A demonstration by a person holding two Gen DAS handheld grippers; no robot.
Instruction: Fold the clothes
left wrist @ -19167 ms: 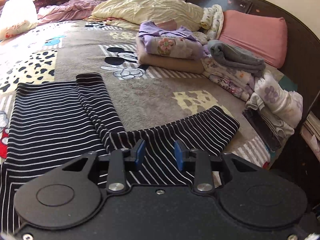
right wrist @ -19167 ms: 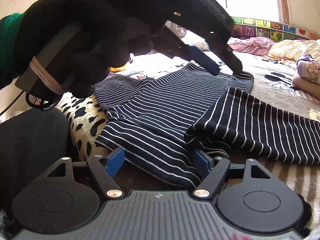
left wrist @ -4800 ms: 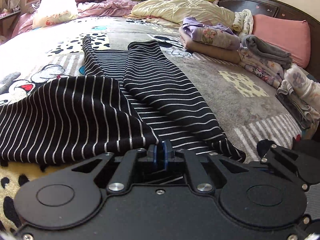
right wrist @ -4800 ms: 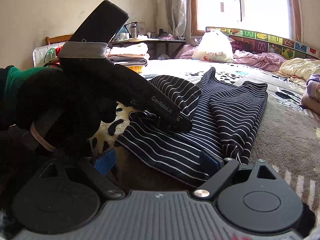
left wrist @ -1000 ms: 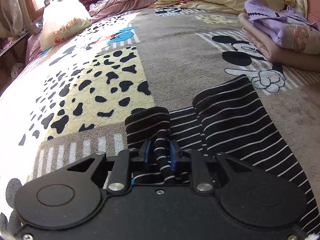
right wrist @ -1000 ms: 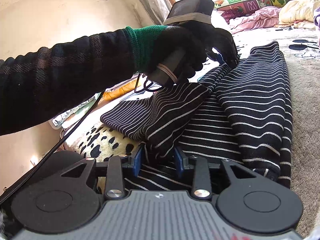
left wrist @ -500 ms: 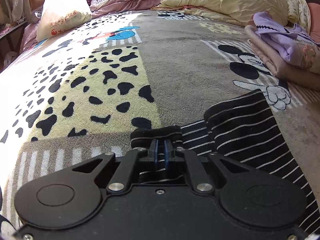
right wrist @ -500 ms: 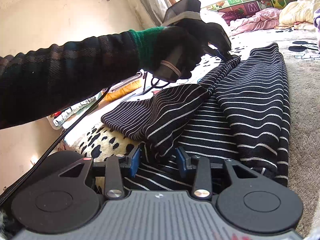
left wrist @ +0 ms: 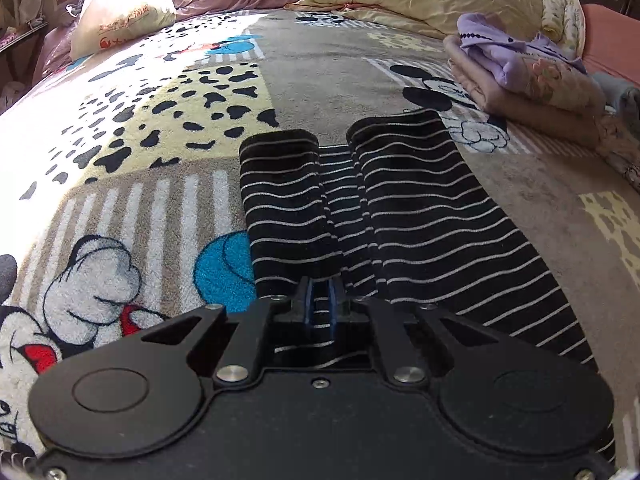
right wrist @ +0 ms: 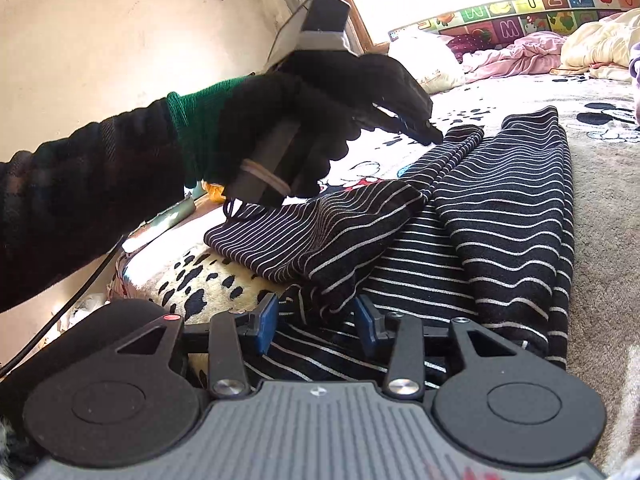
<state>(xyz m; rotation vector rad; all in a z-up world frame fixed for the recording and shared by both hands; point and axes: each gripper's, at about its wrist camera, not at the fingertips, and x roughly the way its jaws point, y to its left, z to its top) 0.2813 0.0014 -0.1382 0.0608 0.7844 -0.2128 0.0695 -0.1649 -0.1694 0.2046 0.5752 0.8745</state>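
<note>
Striped black-and-white garment (left wrist: 420, 208) lies lengthwise on the cartoon-print bedspread (left wrist: 132, 184), its two side panels folded in toward the middle so a narrow strip of the under layer shows between them. In the left wrist view the left gripper (left wrist: 319, 307) has its blue pads nearly together, with only a thin slit between them; striped cloth runs under and behind the pads, yet whether any of it is actually pinched there is hard to tell, since the black housing covers the near part of the fabric. From the right wrist view that same gripper, held in a black gloved hand (right wrist: 304, 120) with a green cuff, has its tip down at the far left corner of the garment, just beside the folded edge. The right gripper (right wrist: 316, 320) stands released, its blue pads wide apart on either side of a bunched fold at the near hem, neither pad closing on it. A stack of folded clothes (left wrist: 532, 84) sits well apart at the far right, partly cut off by the frame edge.
</note>
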